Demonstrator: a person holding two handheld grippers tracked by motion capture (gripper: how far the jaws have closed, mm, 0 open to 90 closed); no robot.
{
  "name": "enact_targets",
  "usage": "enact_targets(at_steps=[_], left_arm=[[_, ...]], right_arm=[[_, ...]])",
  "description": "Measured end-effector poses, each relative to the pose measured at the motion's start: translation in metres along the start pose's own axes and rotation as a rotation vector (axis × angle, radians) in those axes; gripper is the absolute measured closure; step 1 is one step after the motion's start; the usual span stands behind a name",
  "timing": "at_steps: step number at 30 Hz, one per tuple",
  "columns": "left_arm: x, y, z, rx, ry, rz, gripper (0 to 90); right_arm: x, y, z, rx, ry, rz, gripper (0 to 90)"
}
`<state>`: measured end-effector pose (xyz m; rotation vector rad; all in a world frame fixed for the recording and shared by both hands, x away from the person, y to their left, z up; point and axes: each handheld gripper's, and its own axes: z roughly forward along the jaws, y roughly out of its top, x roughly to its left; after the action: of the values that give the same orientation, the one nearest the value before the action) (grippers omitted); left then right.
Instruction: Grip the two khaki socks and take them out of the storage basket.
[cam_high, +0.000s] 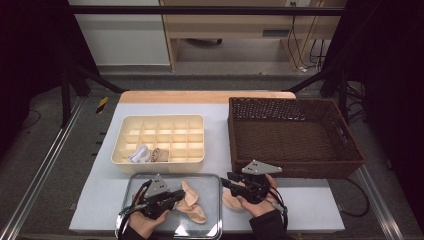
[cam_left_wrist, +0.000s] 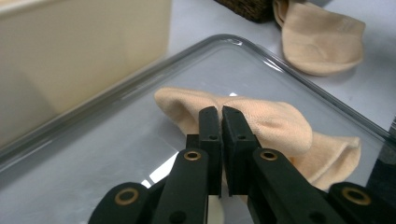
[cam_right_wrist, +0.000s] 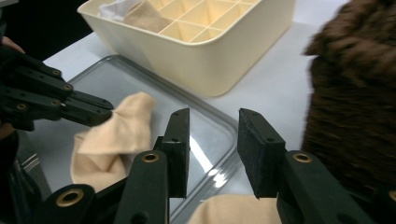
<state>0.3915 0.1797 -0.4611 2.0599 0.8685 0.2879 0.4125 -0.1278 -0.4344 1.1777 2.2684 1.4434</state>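
Note:
A peach sock (cam_high: 192, 205) (cam_left_wrist: 275, 121) (cam_right_wrist: 121, 130) lies on a clear glass tray (cam_high: 172, 175) (cam_left_wrist: 280, 65) at the table's front edge. My left gripper (cam_high: 179, 196) (cam_left_wrist: 219, 112) (cam_right_wrist: 105, 109) is shut on a fold of this sock, pulling it up into a small peak. A second peach sock (cam_high: 230, 200) (cam_left_wrist: 322, 42) (cam_right_wrist: 233, 212) rests on the table just right of the tray. My right gripper (cam_high: 225, 181) (cam_right_wrist: 212, 121) hovers above that second sock, pointing left toward the tray. It is open with nothing between its pads.
A cream divided organizer box (cam_high: 157, 118) (cam_right_wrist: 210, 60) stands behind the tray, with a rolled white sock (cam_high: 139, 154) and a rolled tan sock (cam_high: 159, 155) in its front cells. A dark wicker basket (cam_high: 295, 167) (cam_right_wrist: 355, 93) sits at the right.

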Motion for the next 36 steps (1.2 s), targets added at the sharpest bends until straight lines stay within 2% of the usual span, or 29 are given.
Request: enact_targets(at_steps=[4,7,13,14,18,25,31,32,33,34,35,36], left_arm=[[0.006,0.0,-0.002,-0.005,0.004,-0.019,86.4],[0.003,-0.001,0.0,-0.001,-0.001,-0.018,86.4],[-0.007,-0.001,0.007,0.008,-0.017,0.004,86.2],[-0.012,-0.002,0.011,0.017,-0.025,0.015,86.1],[-0.019,-0.003,0.018,0.03,-0.034,0.03,85.4],[-0.022,-0.005,0.021,0.032,-0.034,0.04,83.4],[-0.017,-0.004,0.016,0.001,-0.037,0.014,73.7],[-0.016,-0.004,0.015,-0.009,-0.04,0.005,69.5],[-0.014,-0.004,0.012,-0.017,-0.044,-0.004,69.5],[-0.013,-0.004,0.01,-0.025,-0.043,-0.011,65.6],[-0.011,-0.004,0.008,-0.032,-0.045,-0.02,65.6],[-0.007,-0.005,0.003,-0.046,-0.052,-0.045,62.3]], right_arm=[[-0.005,0.0,-0.002,0.0,-0.023,0.008,66.9],[-0.005,-0.002,0.0,0.003,-0.028,0.006,69.4],[0.004,-0.007,0.013,0.038,0.0,-0.012,71.0],[0.011,-0.01,0.021,0.059,0.02,-0.013,70.4],[0.021,-0.015,0.034,0.084,0.054,-0.015,68.7],[0.032,-0.025,0.05,0.145,0.085,-0.054,64.8],[0.036,-0.031,0.057,0.185,0.065,-0.091,66.6],[0.037,-0.033,0.059,0.182,0.063,-0.11,70.6],[0.037,-0.033,0.059,0.182,0.063,-0.11,70.6],[0.039,-0.033,0.059,0.191,0.067,-0.121,76.8],[0.039,-0.033,0.059,0.191,0.067,-0.121,76.8],[0.04,-0.034,0.059,0.191,0.071,-0.124,80.9]])
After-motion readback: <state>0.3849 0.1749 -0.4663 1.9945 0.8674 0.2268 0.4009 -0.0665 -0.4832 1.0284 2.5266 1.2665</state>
